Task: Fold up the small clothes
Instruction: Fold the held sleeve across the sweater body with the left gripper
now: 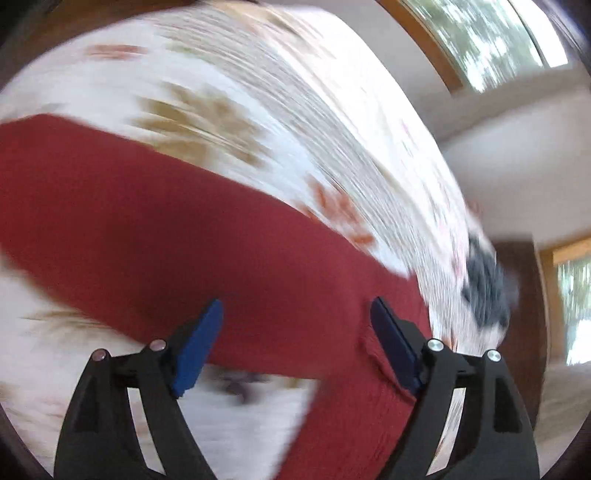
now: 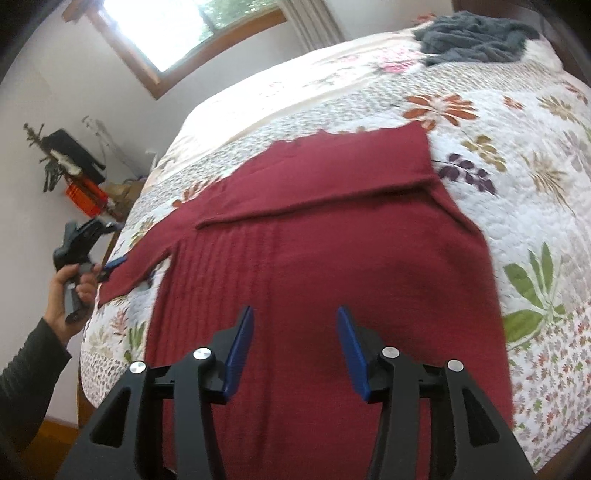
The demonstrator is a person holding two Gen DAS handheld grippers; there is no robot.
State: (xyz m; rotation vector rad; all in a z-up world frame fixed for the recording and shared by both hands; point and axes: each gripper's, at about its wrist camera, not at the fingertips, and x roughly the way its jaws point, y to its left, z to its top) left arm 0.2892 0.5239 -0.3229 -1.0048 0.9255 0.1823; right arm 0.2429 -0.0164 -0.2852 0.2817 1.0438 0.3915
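Two hand-held grippers, both spread: right hand-held gripper (image 2: 295, 347) over red sweater (image 2: 325, 266) on the bed quilt (image 2: 517, 177); left hand-held gripper (image 1: 295, 339) at sweater's sleeve (image 2: 136, 269).

Left claw (image 1: 295, 343) and right claw (image 2: 295, 347) both wide apart, empty; left hand (image 2: 72, 291) round its handle.

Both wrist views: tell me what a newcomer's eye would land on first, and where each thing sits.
The red sweater dominates, spread flat on the flowered quilt, one sleeve folded across its top. At the quilt's left edge, the left gripper reaches toward the end of the other sleeve, while the right gripper hovers open over the sweater's body. A crumpled grey garment lies at the far corner of the bed.
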